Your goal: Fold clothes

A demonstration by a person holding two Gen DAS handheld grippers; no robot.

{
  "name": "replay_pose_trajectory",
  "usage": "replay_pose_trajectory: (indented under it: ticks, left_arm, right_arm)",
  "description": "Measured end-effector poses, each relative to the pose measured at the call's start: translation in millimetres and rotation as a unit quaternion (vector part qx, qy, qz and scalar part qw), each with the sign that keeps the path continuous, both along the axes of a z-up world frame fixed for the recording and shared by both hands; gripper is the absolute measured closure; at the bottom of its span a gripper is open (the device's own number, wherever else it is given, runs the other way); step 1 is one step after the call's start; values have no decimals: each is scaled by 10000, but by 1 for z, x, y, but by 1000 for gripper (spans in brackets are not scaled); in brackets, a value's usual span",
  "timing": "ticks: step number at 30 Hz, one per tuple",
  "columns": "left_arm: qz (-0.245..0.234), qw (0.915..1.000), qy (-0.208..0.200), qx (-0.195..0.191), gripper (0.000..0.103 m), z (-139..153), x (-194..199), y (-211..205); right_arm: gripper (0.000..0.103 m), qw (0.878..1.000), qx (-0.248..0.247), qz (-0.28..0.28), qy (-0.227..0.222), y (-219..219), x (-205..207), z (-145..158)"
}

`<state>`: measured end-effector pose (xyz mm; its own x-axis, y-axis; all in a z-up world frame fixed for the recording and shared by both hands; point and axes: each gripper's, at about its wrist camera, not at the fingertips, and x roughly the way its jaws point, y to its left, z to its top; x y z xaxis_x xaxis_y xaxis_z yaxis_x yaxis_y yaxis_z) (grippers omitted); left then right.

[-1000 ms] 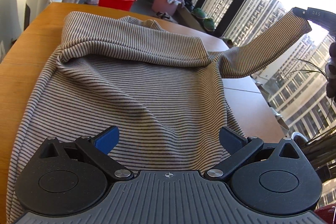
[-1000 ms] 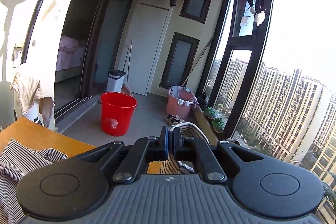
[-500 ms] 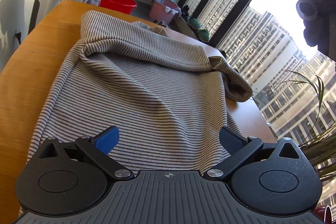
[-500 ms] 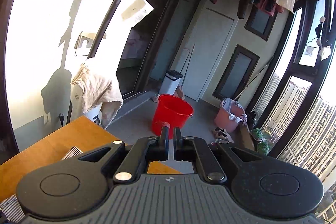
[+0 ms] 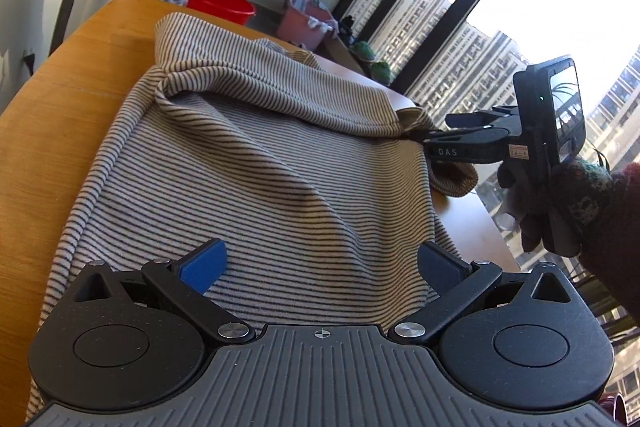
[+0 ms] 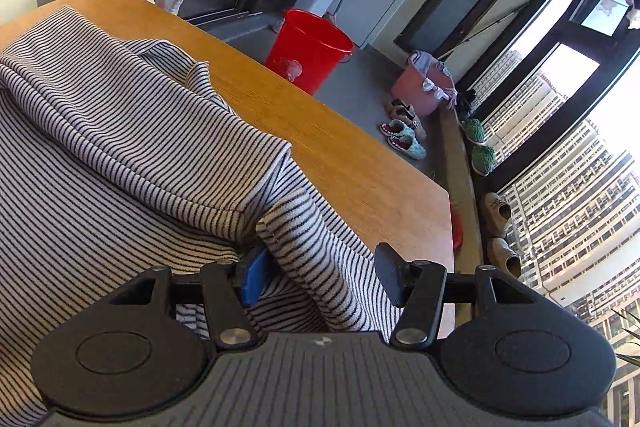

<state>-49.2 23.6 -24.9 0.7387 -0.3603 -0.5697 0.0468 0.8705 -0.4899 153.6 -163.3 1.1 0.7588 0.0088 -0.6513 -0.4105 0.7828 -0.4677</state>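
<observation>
Striped shirt [image 5: 256,187] lay on the table [image 5: 60,147] — right gripper [image 6: 320,277] opening around its sleeve [image 6: 304,227], left gripper [image 5: 320,263] released; next, re-grasp and fold.

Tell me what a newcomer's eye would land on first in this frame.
The striped top spread over the wooden table, filling the middle of both views. Next, the right gripper at the top's right edge, jaws opening with a fold of sleeve between them. Behind, a red bucket on the floor and sunlit towers through the window.
</observation>
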Motion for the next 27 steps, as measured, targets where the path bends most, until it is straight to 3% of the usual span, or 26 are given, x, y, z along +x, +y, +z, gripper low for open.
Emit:
replay_pose_trajectory:
  ticks: [2,3,8,13,18,27]
  left_arm:
    - [-8,10000,-14,21,0,0,-1,0]
    - [-10,10000,-20,27,0,0,-1,-1]
    - [-8,10000,-62,-9,0,-1,-3,0]
    - [6,10000,-87,-43,0,-2,-4,1]
    - [-22,9999,-127,-105,0,-3,-6,2]
    - [-44,9997,-173,-174,0,-5,-6,4]
  right_arm:
    - [96,9998,115,-179,-32,-4,6,8]
    - [96,9995,151,-272,-104,-7,9,15]
    - [96,9866,1042,-562,-1123,-32,7,115]
    - [96,9740,1511,-409,-1640,-29,-2,185]
    - [96,9725,1687,-55,-1607,-3,-9,197]
    - [96,9740,1732,688,-1287,60,-27,189]
